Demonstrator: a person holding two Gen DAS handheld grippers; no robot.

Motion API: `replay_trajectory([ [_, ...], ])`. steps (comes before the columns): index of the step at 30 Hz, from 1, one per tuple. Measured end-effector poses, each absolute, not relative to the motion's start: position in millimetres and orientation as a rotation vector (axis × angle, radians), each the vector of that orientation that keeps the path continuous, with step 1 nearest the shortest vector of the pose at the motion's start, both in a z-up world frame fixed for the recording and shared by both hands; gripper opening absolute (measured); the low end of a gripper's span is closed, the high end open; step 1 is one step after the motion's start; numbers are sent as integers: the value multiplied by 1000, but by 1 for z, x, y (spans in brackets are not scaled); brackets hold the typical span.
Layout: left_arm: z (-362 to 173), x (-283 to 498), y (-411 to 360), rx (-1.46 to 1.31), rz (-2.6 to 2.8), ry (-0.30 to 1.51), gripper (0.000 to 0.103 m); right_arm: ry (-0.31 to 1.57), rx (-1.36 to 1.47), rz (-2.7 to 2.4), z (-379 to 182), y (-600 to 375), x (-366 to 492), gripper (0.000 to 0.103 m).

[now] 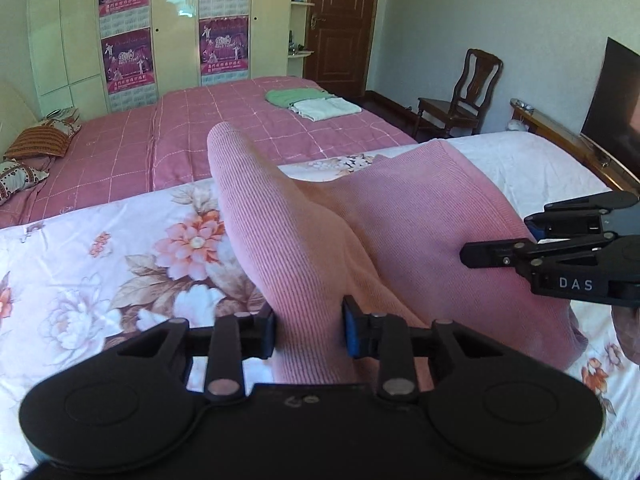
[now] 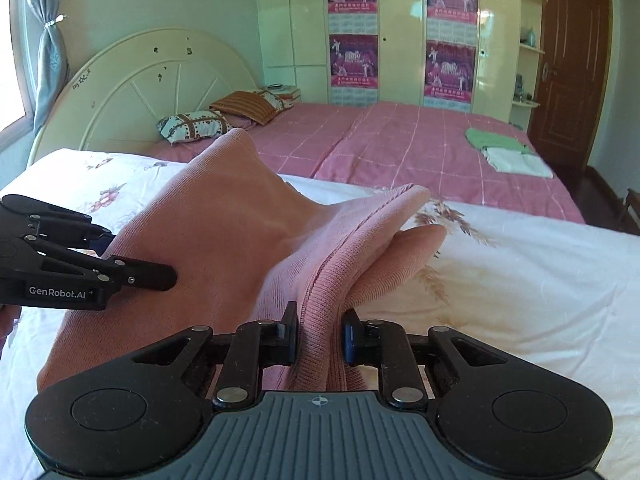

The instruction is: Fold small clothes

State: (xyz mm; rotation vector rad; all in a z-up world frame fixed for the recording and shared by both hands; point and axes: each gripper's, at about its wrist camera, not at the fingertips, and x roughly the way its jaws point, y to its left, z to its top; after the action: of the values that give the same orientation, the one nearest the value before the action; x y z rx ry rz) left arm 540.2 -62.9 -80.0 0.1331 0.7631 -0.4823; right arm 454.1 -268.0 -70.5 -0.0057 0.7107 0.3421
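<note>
I have both claws, left claw (image 1: 308, 332) and right claw (image 2: 319, 336), clamped on the pink garment (image 1: 360, 232), lifted above the floral bed (image 1: 120, 260).

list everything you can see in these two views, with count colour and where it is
pink knit garment: 1, pink, lifted over the floral sheet, held at both ends
floral sheet: 1, white with pink flowers, near surface
bedspread: 1, pink checked, bed behind
folded clothes: 2, green and white, far end of bed
pillows: 2 in clear view, patterned, by the headboard
posters: 4, magenta, on wardrobe doors
chair: 1, dark wood, beside the door
left claw: 1, black, shut on garment
right claw: 1, black, shut on garment
</note>
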Motion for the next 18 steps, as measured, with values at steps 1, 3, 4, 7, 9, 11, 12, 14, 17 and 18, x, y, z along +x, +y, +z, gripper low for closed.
replay_trajectory([
  [1,-77,537,-51,128,-487,761,30,706,-12,339,-67,-258,450,20],
  [3,-70,530,-24,126,-492,758,30,699,-21,336,-59,-237,442,20],
  [4,-67,527,-9,126,-492,756,30,698,-21,338,-56,-225,438,20],
  [7,-59,516,36,133,-478,752,30,693,-20,353,-48,-181,430,20],
  [9,-56,511,67,132,-460,753,30,691,-16,370,-46,-149,427,20],
  [11,-54,506,101,121,-434,762,30,686,-7,387,-45,-114,426,20],
  [12,-54,505,115,114,-421,766,30,685,0,396,-46,-97,426,20],
  [14,-54,503,147,97,-389,782,30,684,9,420,-49,-63,429,20],
  [17,-62,503,187,71,-346,825,30,701,35,458,-57,-18,435,20],
  [18,-67,502,198,60,-336,839,30,712,48,468,-62,-6,438,20],
])
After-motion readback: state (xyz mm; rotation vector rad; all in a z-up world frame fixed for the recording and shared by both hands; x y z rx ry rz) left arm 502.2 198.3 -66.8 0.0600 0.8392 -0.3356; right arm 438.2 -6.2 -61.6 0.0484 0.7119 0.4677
